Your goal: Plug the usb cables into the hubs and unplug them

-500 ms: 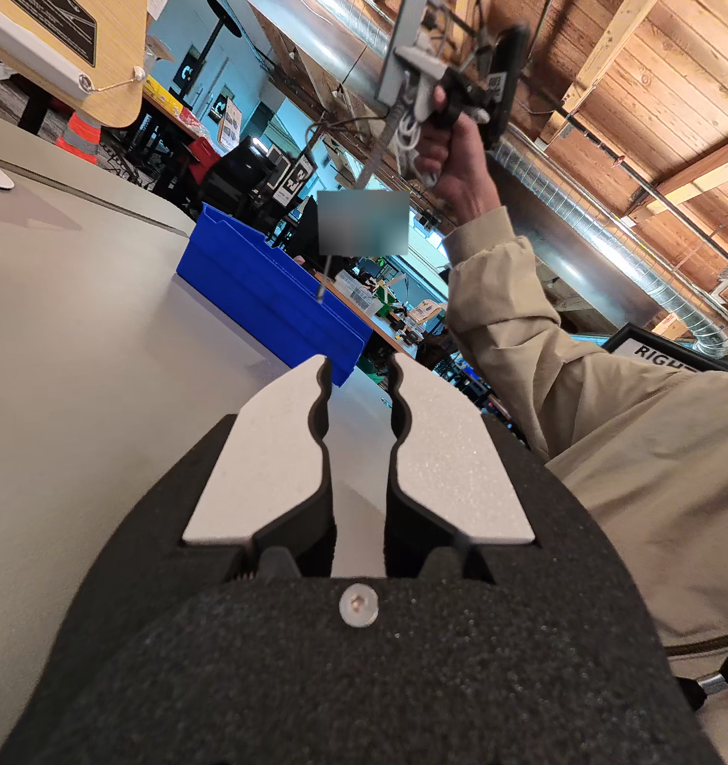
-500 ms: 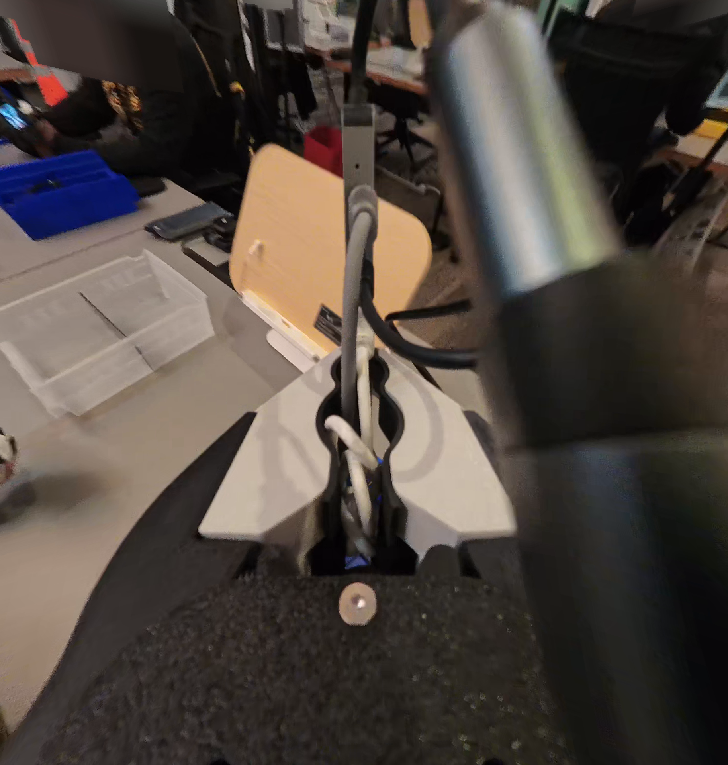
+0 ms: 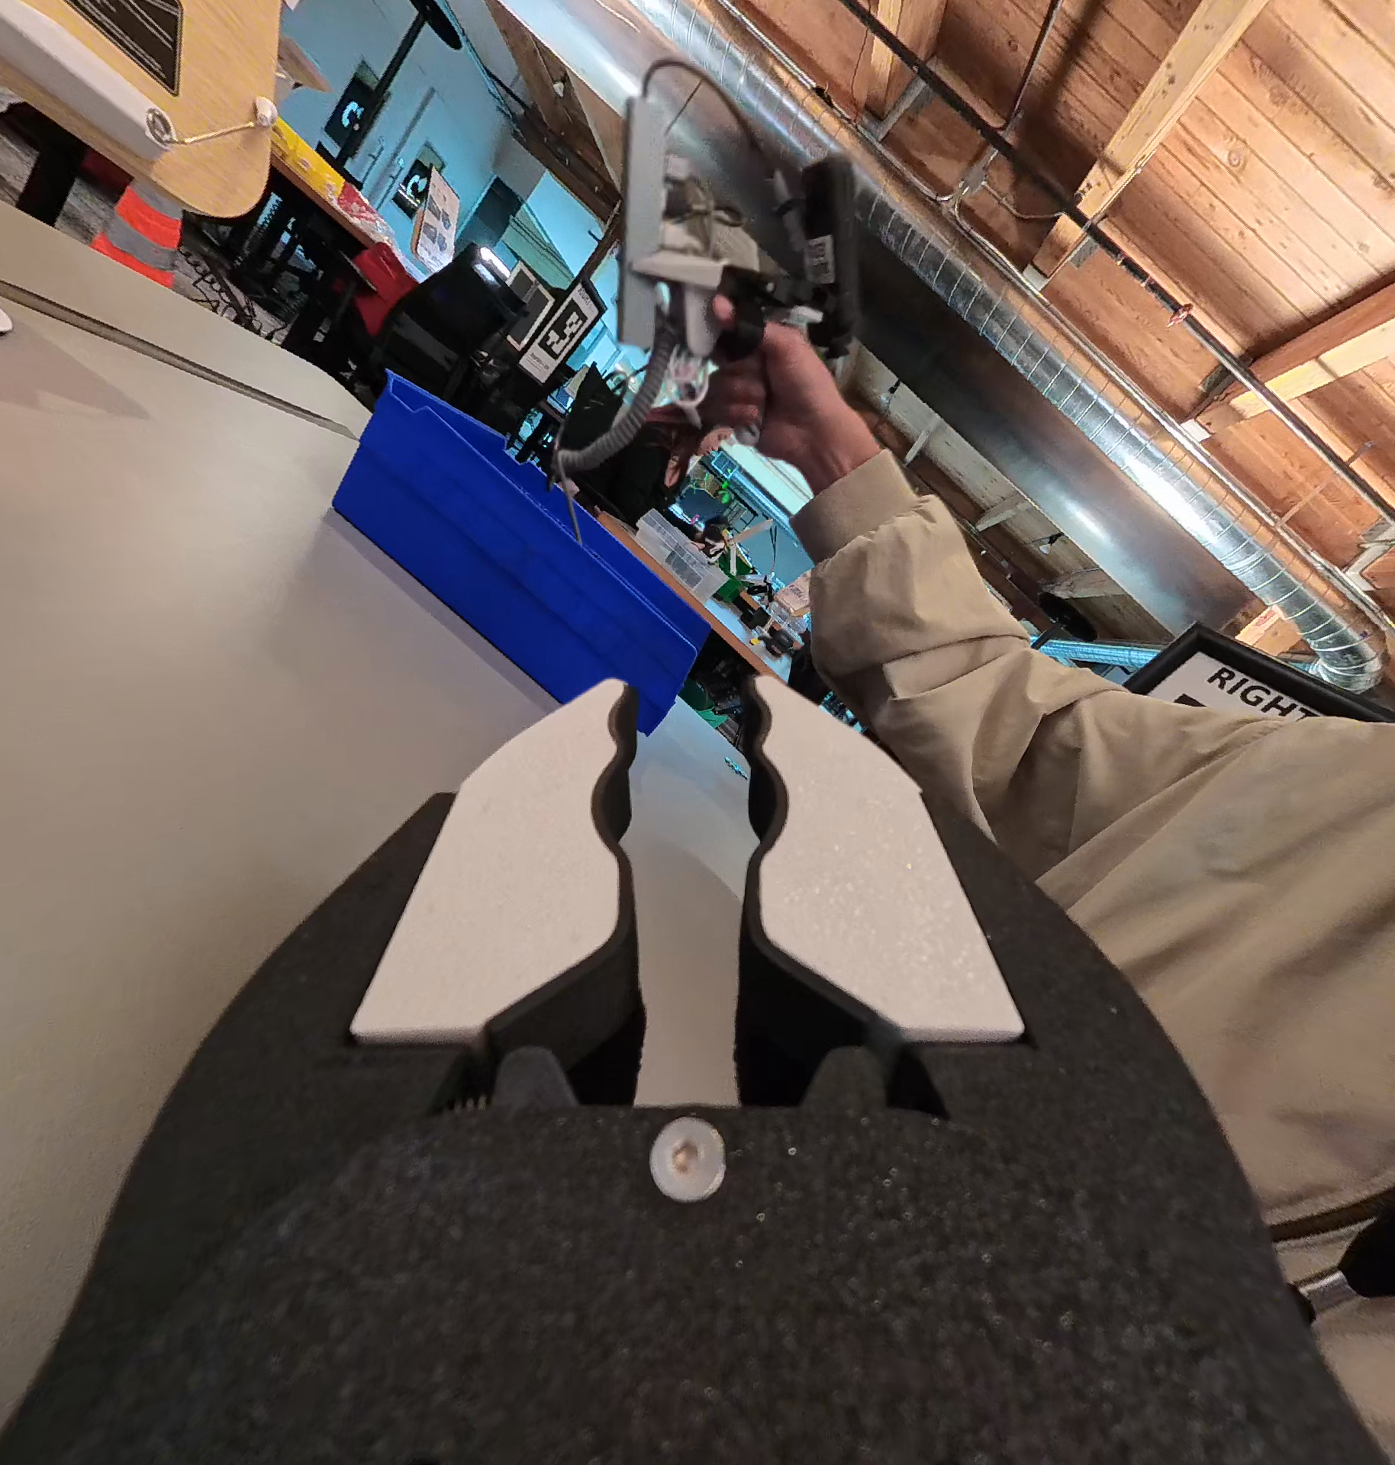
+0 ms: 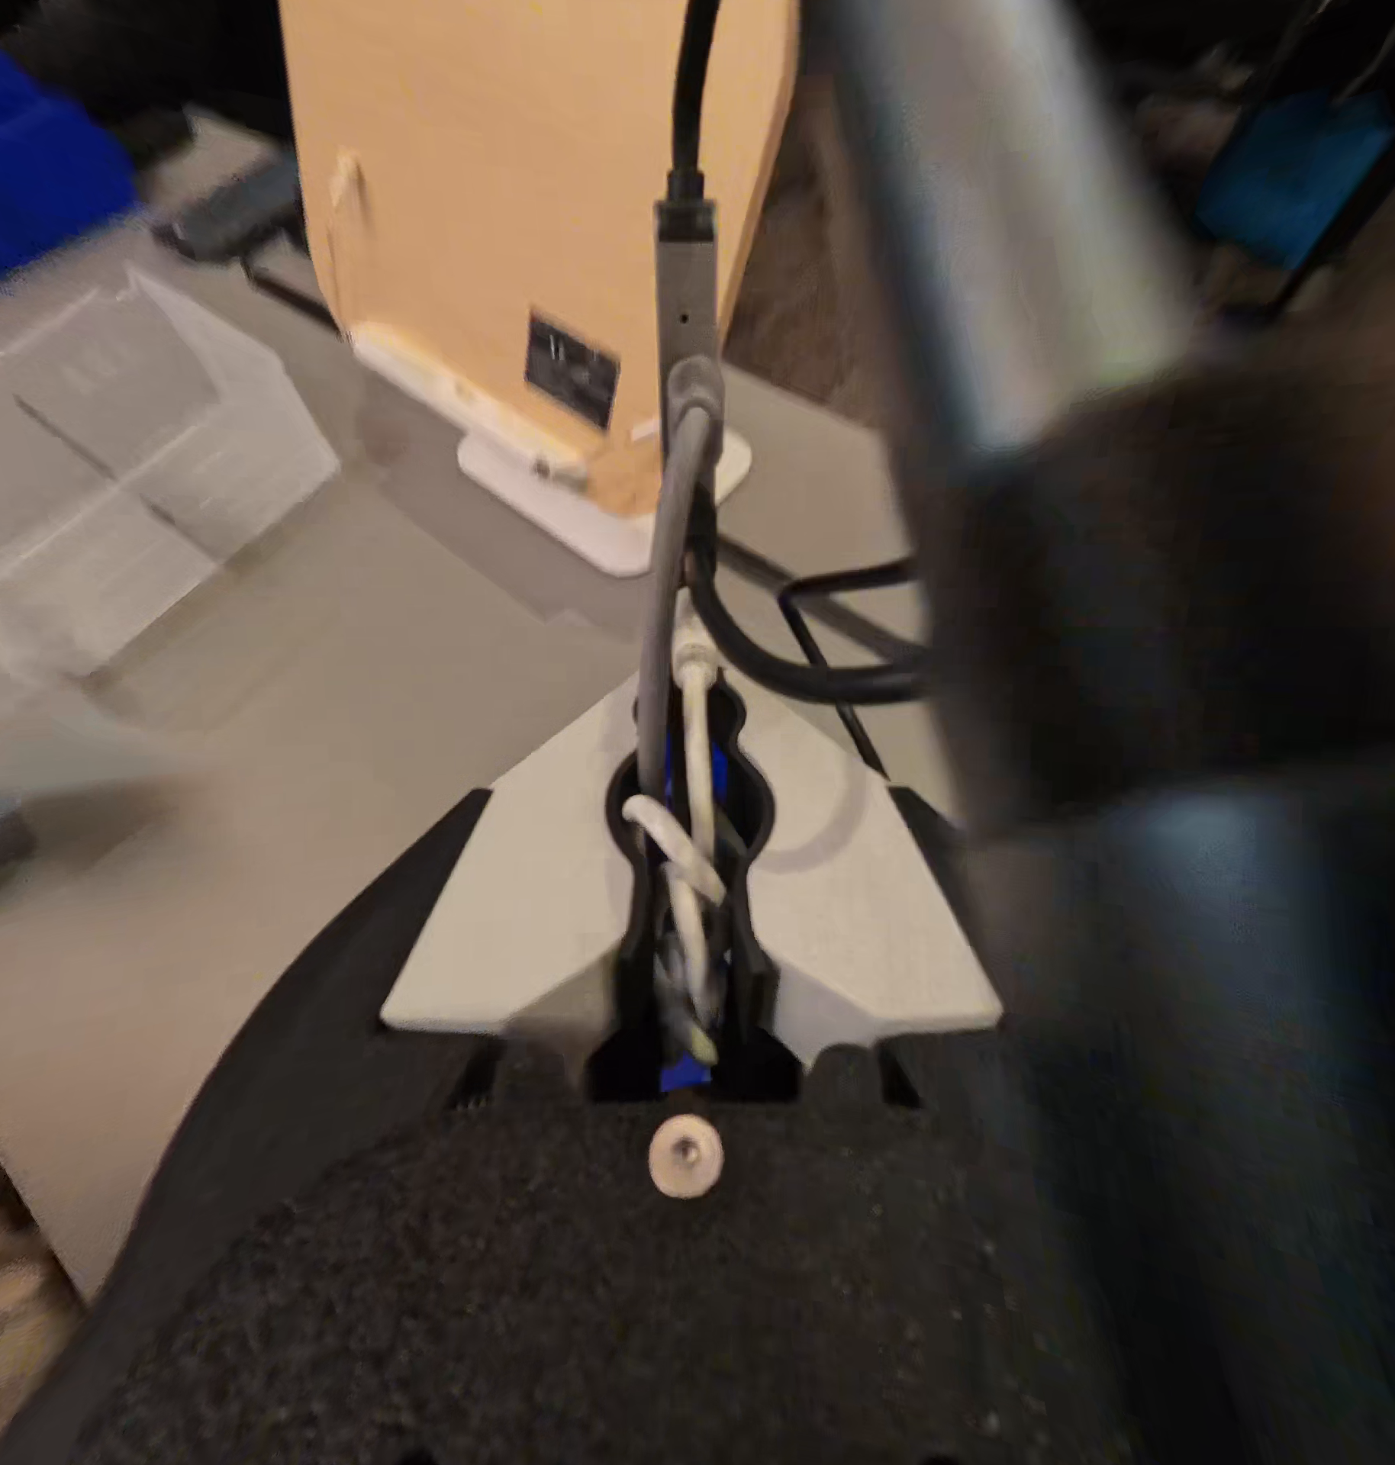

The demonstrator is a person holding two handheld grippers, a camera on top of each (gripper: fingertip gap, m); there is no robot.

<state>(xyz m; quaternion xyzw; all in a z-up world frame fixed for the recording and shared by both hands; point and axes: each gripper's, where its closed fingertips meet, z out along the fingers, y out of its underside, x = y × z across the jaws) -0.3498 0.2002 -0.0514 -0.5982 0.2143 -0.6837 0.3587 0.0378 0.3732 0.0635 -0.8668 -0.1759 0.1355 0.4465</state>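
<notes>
Right gripper (image 4: 690,713) clamped on cables (image 4: 698,761), hub (image 4: 685,277) above at frame centre; left gripper (image 3: 690,698) apart, empty.

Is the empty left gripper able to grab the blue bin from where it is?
Probably yes. The left gripper is open with nothing between its fingers, and only bare table lies between it and the blue bin ahead. The right gripper is held up high, out of the way.
</notes>
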